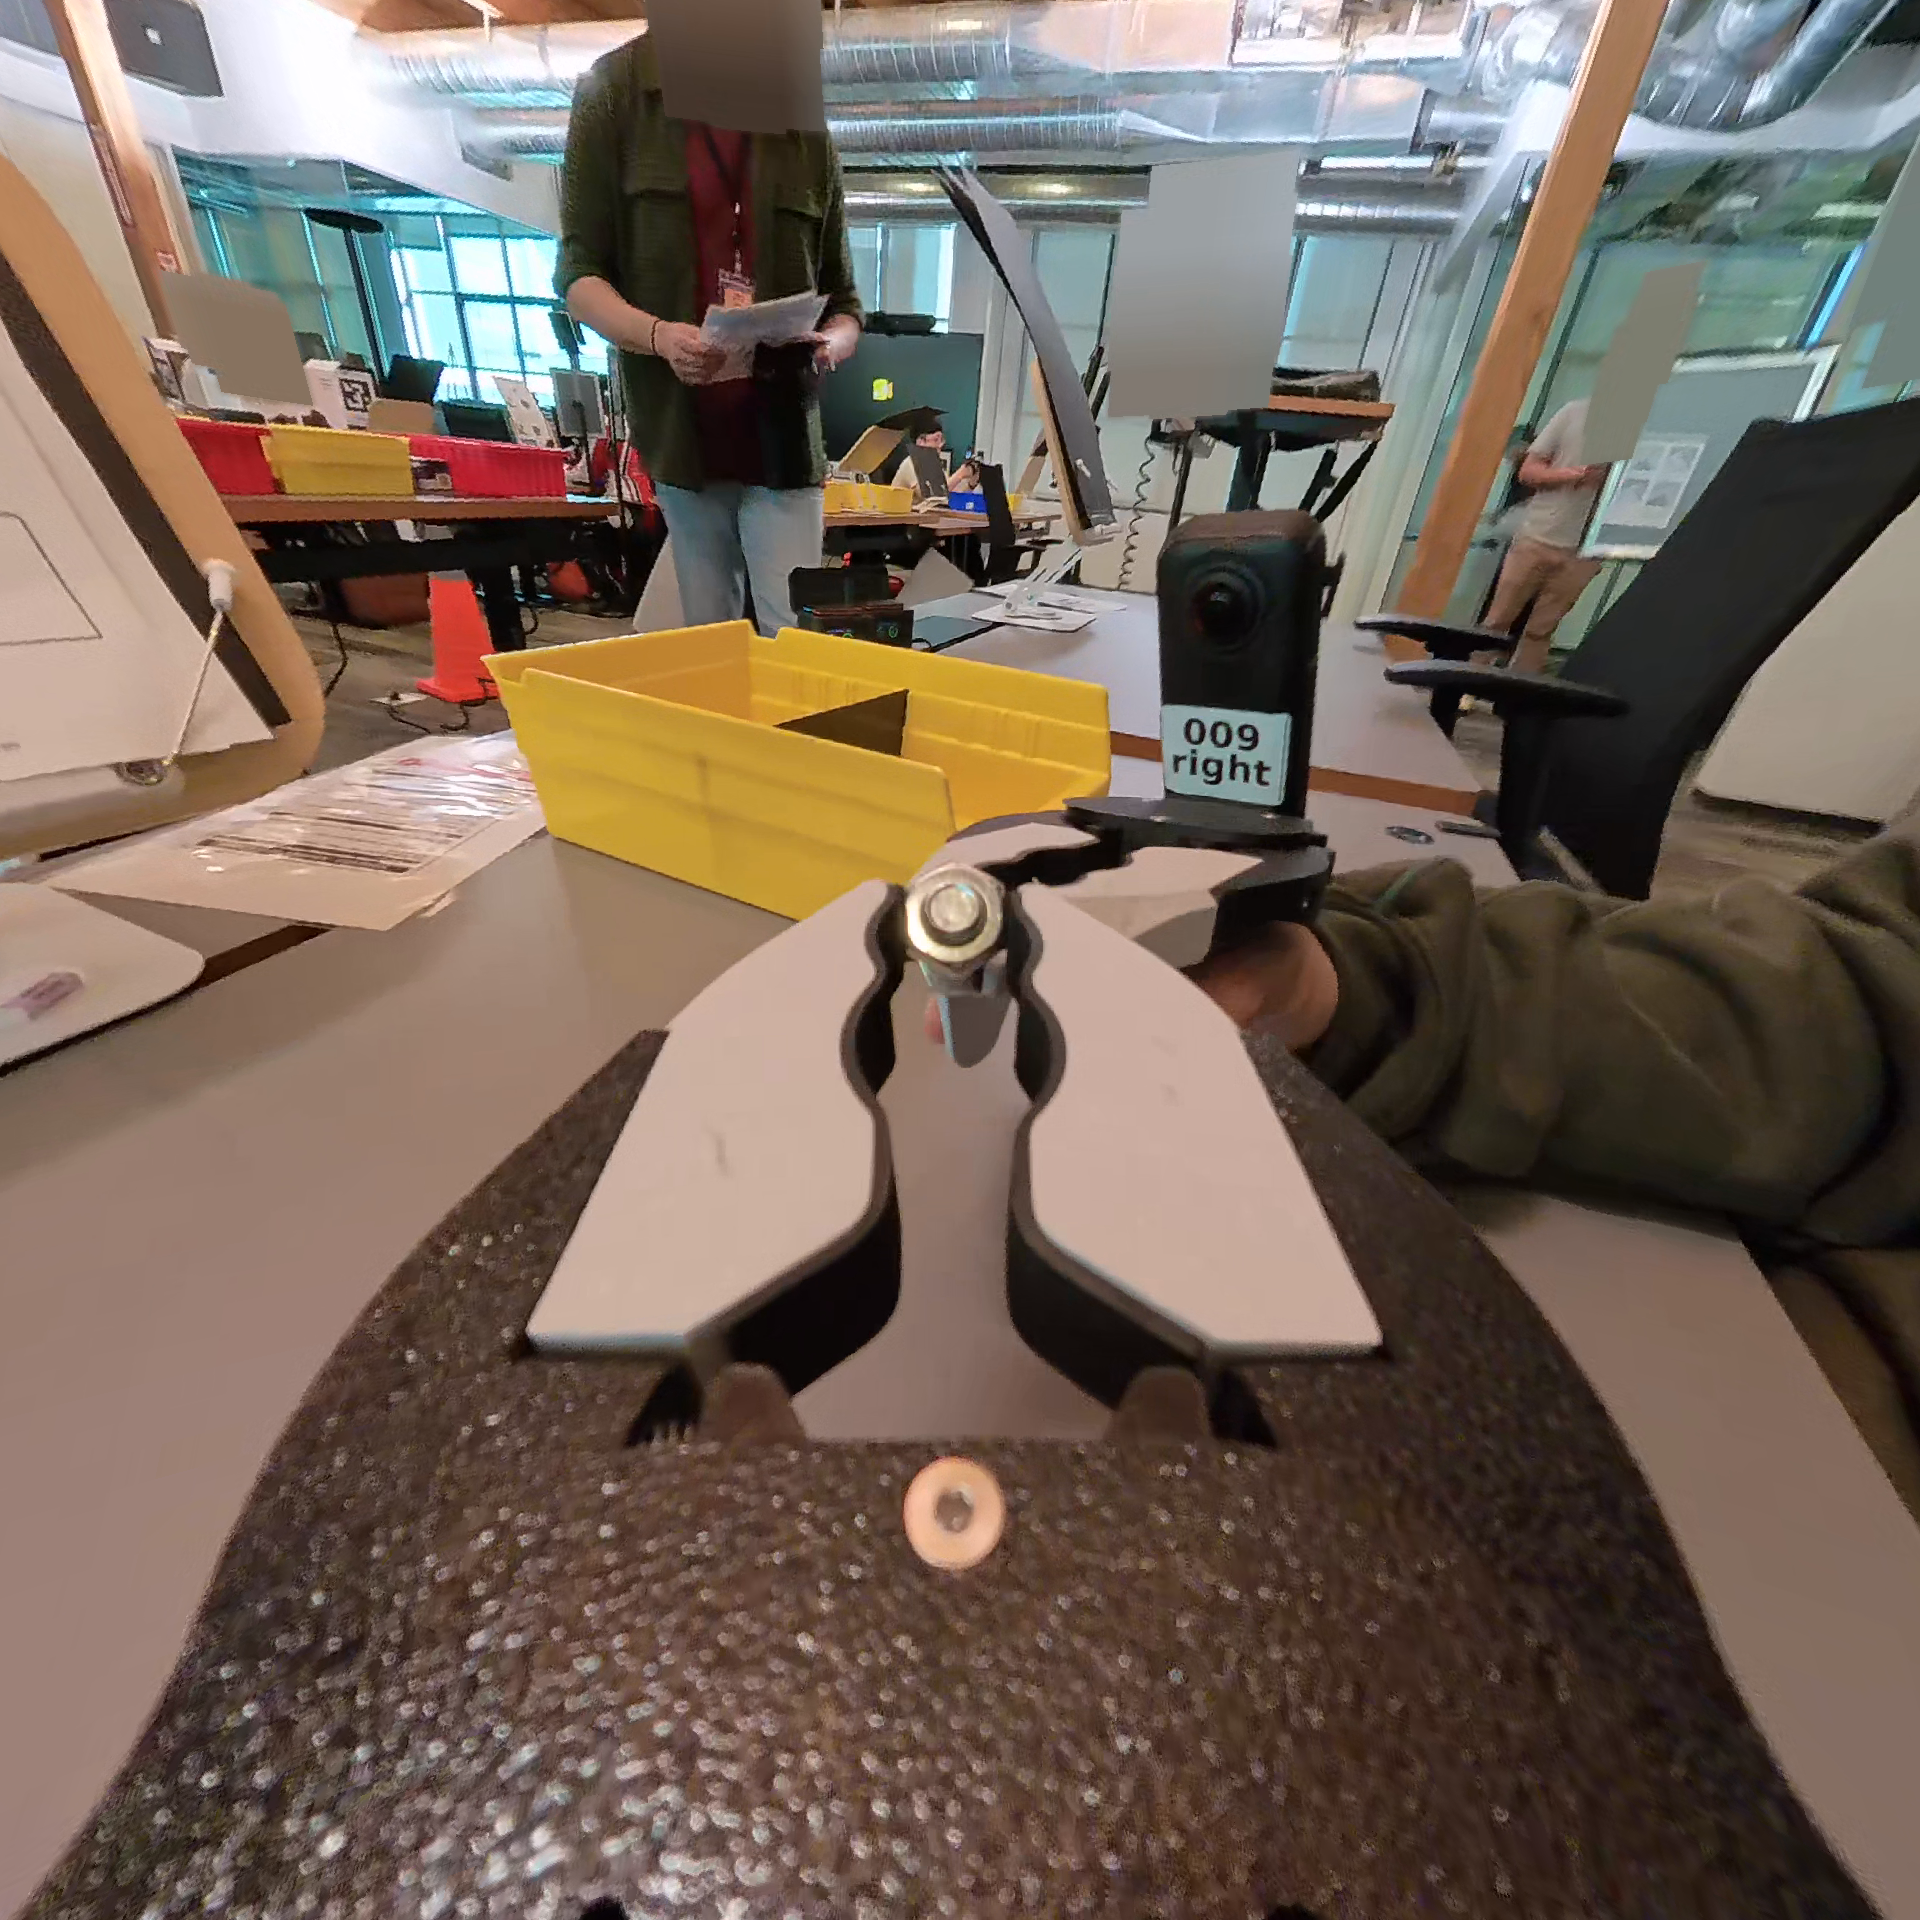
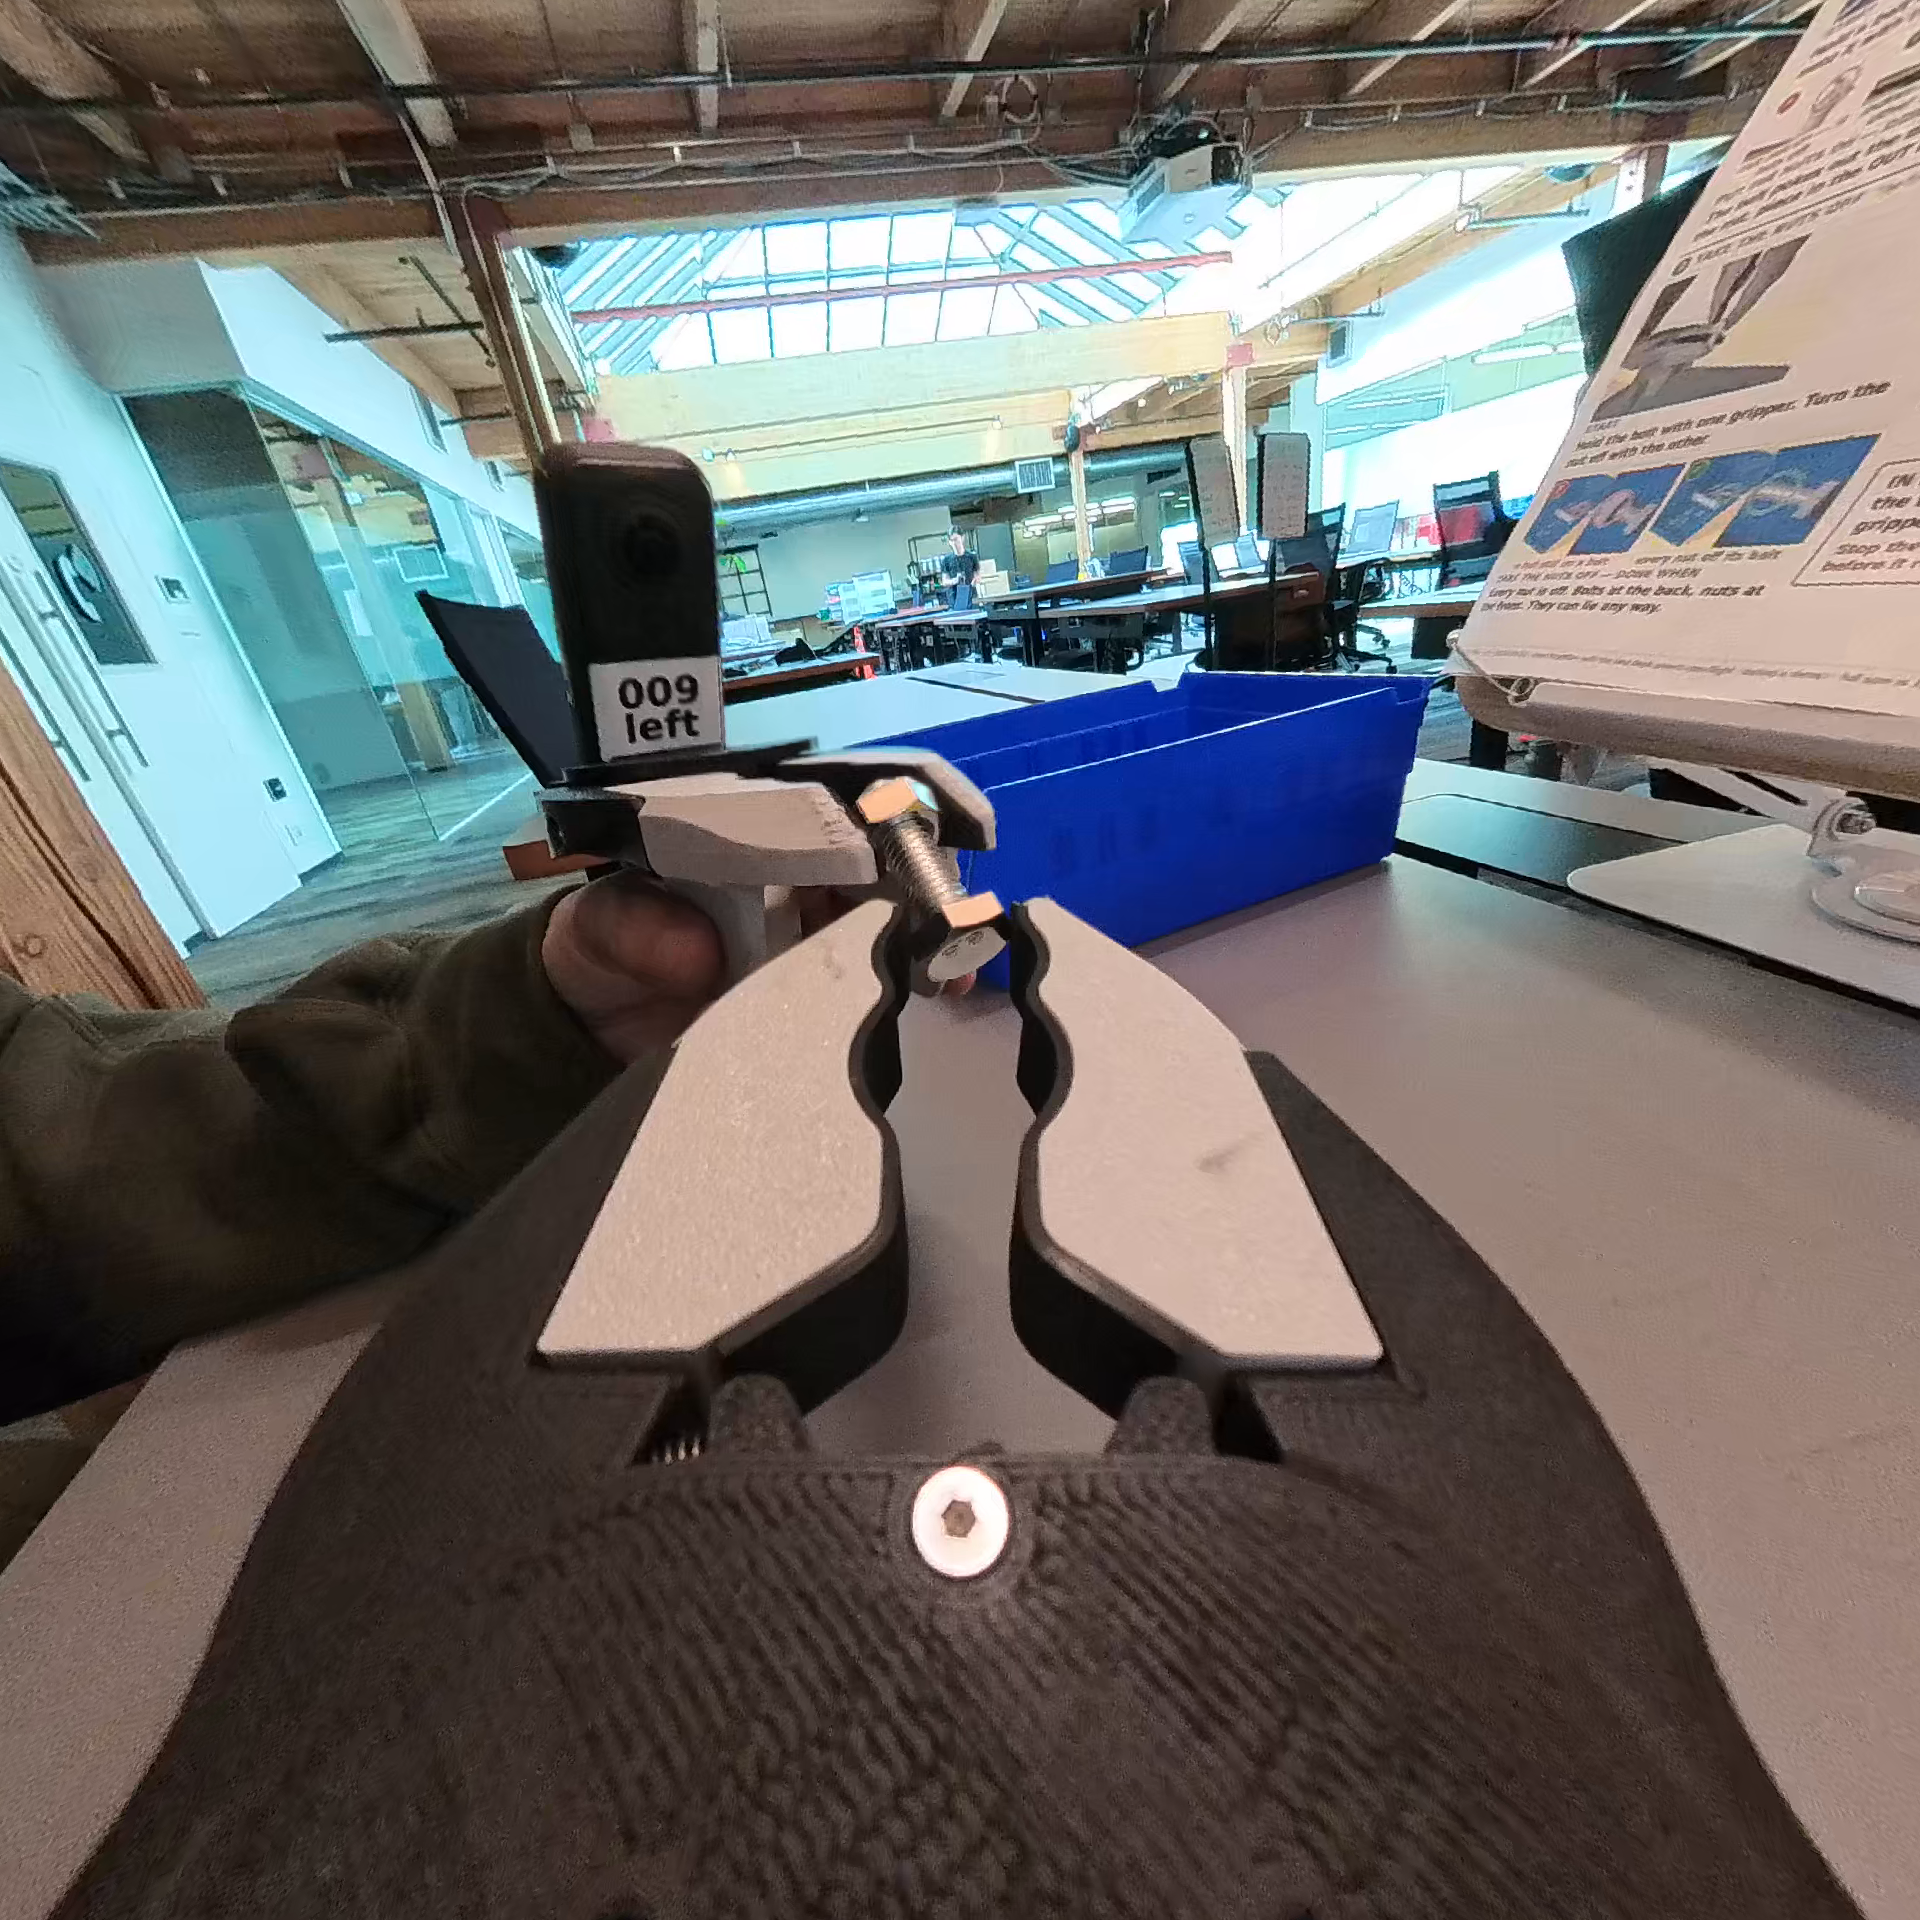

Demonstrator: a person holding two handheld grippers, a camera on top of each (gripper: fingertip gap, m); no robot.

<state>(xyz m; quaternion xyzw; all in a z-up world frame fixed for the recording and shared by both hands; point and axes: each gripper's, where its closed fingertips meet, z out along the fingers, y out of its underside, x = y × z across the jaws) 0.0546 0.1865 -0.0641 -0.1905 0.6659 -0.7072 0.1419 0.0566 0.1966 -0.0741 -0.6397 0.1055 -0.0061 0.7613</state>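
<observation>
A silver bolt [image 2: 914, 862] with a hex nut [image 2: 896, 800] is held in the air between both grippers, above the grey table [image 2: 1455, 1091]. In the right wrist view my right gripper [image 2: 958, 920] is shut on the bolt's hex head [image 2: 961, 940]. My left gripper [image 2: 914, 805] comes in from the left, shut on the nut at the far end of the thread. In the left wrist view my left gripper [image 1: 953, 909] grips a hex end of the bolt [image 1: 951, 920], and the right gripper [image 1: 1013, 878] meets it from the right.
A yellow bin [image 1: 727, 790] stands just beyond the grippers in the left wrist view, and a blue bin [image 2: 1195, 810] in the right wrist view. A sheet on a stand [image 2: 1714, 416] is at one side. A person [image 1: 717, 364] stands behind the table; a black chair [image 1: 1714, 623] is at the right. Less than 4 cm separates the two grippers' tips.
</observation>
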